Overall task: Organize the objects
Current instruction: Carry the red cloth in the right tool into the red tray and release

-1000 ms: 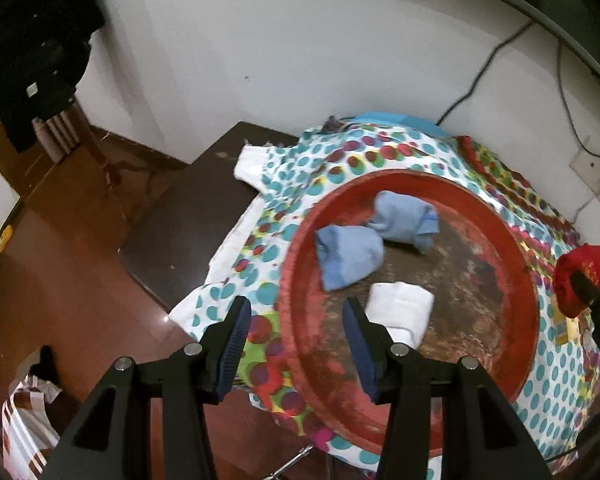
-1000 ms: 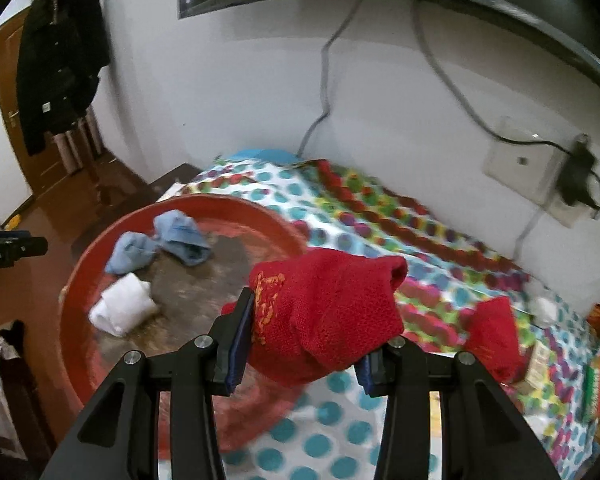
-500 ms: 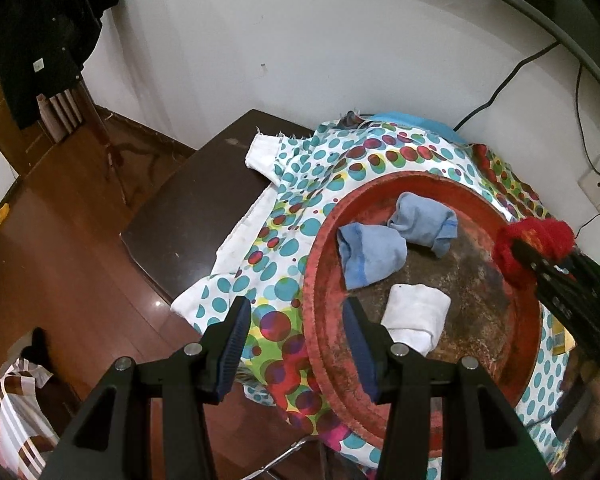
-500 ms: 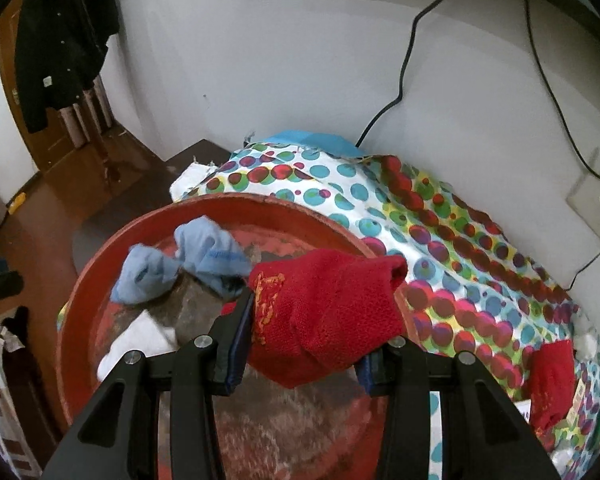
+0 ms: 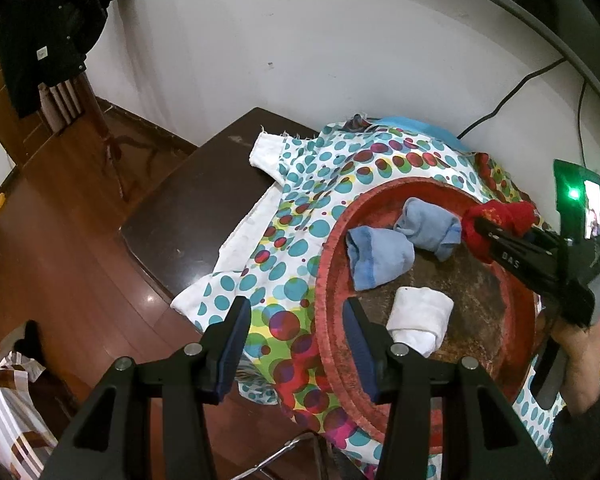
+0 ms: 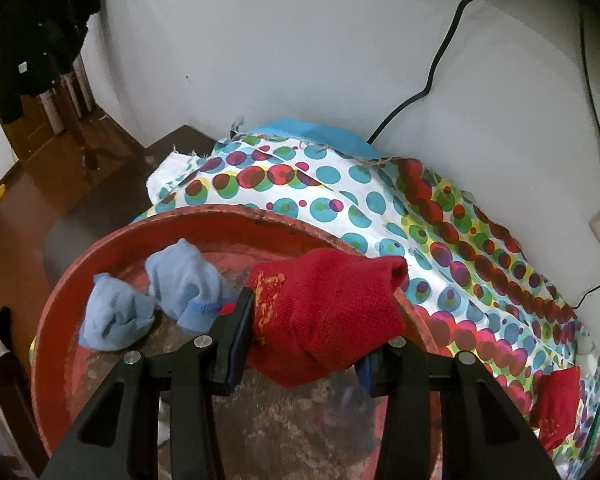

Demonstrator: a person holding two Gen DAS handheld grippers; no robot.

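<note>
A round red tray [image 5: 328, 248] [image 6: 60, 292] lies on a polka-dot cloth [image 5: 300, 208] [image 6: 340, 196]. In it lie two rolled blue socks [image 5: 380, 256] [image 5: 430, 226] [image 6: 116, 316] [image 6: 184, 280] and a rolled white sock [image 5: 418, 318]. My right gripper [image 6: 304, 336] [image 5: 482, 236] is shut on a red sock [image 6: 324, 312] [image 5: 500, 216] and holds it over the tray, beside the blue socks. My left gripper [image 5: 296, 344] is open and empty, above the tray's near left rim.
A second red sock [image 6: 556, 404] lies on the cloth at the far right. The dark table [image 5: 196, 216] ends at the left, with wooden floor [image 5: 60, 220] below. A white wall [image 5: 300, 40] with black cables [image 6: 440, 64] stands behind. A striped bag [image 5: 8, 408] sits on the floor.
My right gripper has carried the red sock left over the tray, up to the blue socks. The left gripper has drawn back and left, staying open.
</note>
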